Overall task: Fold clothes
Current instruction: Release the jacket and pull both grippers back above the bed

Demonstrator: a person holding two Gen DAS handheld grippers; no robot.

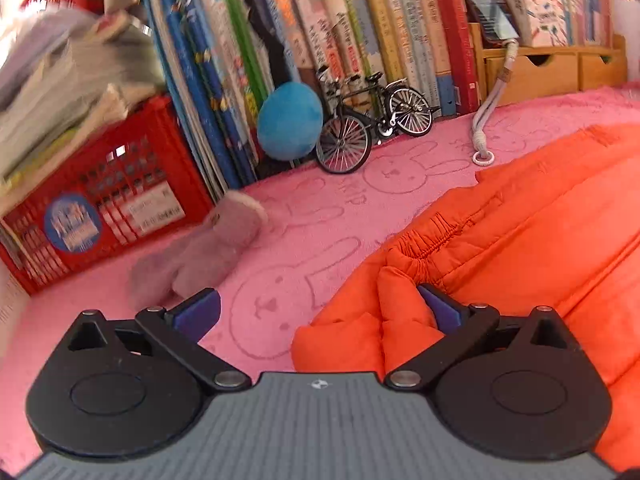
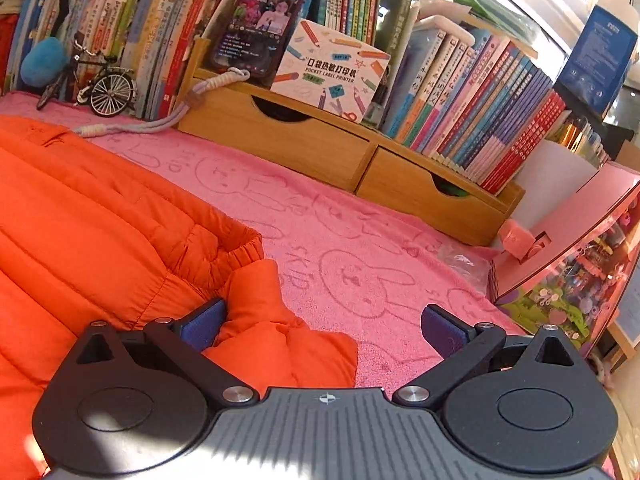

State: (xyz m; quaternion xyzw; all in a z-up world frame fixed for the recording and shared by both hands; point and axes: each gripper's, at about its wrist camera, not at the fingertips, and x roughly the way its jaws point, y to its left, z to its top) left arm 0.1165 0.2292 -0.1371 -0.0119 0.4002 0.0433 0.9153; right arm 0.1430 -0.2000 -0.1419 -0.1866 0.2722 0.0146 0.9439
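An orange padded jacket (image 1: 540, 220) lies on a pink rabbit-print blanket (image 1: 312, 216); it also shows in the right wrist view (image 2: 92, 220). My left gripper (image 1: 320, 312) is open, low over the blanket, with an elastic cuff and sleeve end (image 1: 400, 300) between its jaws against the right pad (image 1: 440, 308). My right gripper (image 2: 324, 324) is open too, with the other sleeve end (image 2: 260, 300) lying against its left pad (image 2: 204, 324); the blanket (image 2: 360, 240) fills the rest of its gap.
A red crate (image 1: 104, 208) stuffed with papers stands left, a grey soft toy (image 1: 208, 256) in front of it. Books, a blue ball (image 1: 290, 120) and a model bicycle (image 1: 372, 124) line the back. A wooden drawer unit (image 2: 340, 160), phone (image 2: 260, 20) and pink shelf (image 2: 568, 232) stand right.
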